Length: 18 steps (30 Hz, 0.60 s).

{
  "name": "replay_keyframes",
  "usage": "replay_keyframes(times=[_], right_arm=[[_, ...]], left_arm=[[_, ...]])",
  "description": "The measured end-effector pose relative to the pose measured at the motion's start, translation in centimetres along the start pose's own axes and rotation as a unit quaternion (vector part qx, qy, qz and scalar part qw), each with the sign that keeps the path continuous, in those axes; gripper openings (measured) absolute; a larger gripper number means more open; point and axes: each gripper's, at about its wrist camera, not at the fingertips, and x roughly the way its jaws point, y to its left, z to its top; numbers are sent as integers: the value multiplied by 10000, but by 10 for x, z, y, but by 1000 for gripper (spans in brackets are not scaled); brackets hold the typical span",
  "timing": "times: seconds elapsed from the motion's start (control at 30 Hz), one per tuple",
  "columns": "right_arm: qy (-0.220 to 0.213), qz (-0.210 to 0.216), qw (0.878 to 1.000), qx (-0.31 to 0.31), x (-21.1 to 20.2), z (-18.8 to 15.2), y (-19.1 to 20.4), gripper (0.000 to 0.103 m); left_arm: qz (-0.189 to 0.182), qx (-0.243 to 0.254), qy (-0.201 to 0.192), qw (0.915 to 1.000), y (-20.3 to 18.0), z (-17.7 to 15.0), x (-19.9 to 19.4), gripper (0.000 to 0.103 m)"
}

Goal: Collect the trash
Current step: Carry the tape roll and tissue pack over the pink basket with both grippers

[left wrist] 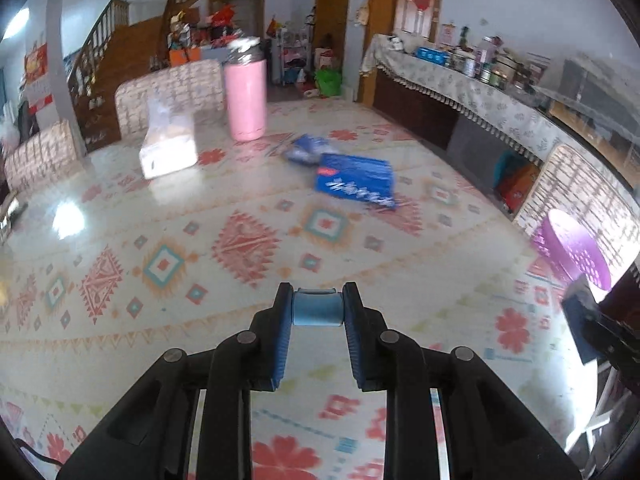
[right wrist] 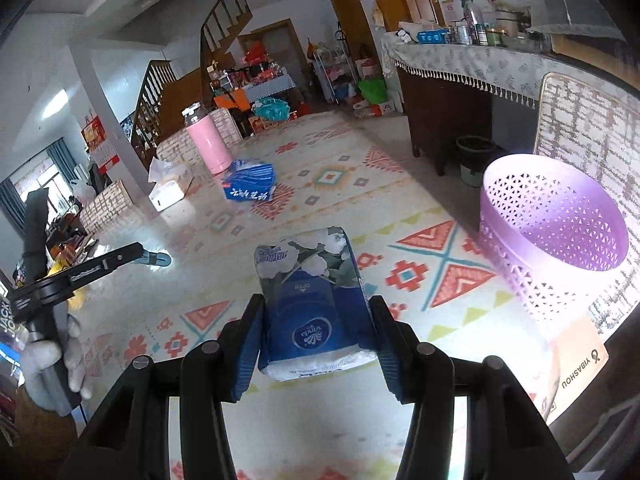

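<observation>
My left gripper [left wrist: 317, 308] is shut on a small light-blue cap-like piece [left wrist: 317, 310] and holds it above the patterned tablecloth; it also shows at the left in the right wrist view [right wrist: 158, 258]. My right gripper [right wrist: 316, 320] is shut on a blue tissue pack [right wrist: 312, 304], held left of the purple perforated basket [right wrist: 556, 236], which also shows at the right edge of the left wrist view [left wrist: 572, 252]. A blue packet [left wrist: 356, 180] with a crumpled blue wrapper [left wrist: 306, 150] behind it lies mid-table; the packet also appears in the right wrist view [right wrist: 250, 184].
A pink flask [left wrist: 245, 96] and a white tissue box [left wrist: 168, 144] stand at the table's far side. Patterned chair backs [left wrist: 168, 92] ring the far edge. A cluttered sideboard [right wrist: 472, 60] runs along the right. A dark bin [right wrist: 474, 160] sits on the floor beneath it.
</observation>
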Motion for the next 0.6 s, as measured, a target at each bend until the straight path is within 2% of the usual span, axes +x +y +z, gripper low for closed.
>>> replay_keyframes(times=[0.3,0.6], right_arm=[[-77,-49,9999,-43,-8,12,-41,56],[-299,-130,9995,-39,-23,28,-76,56]], left_arm=[[77,523,-22,9986,-73,9,-6,24],[-28,953,-96,9954,-133,21,-1,24]])
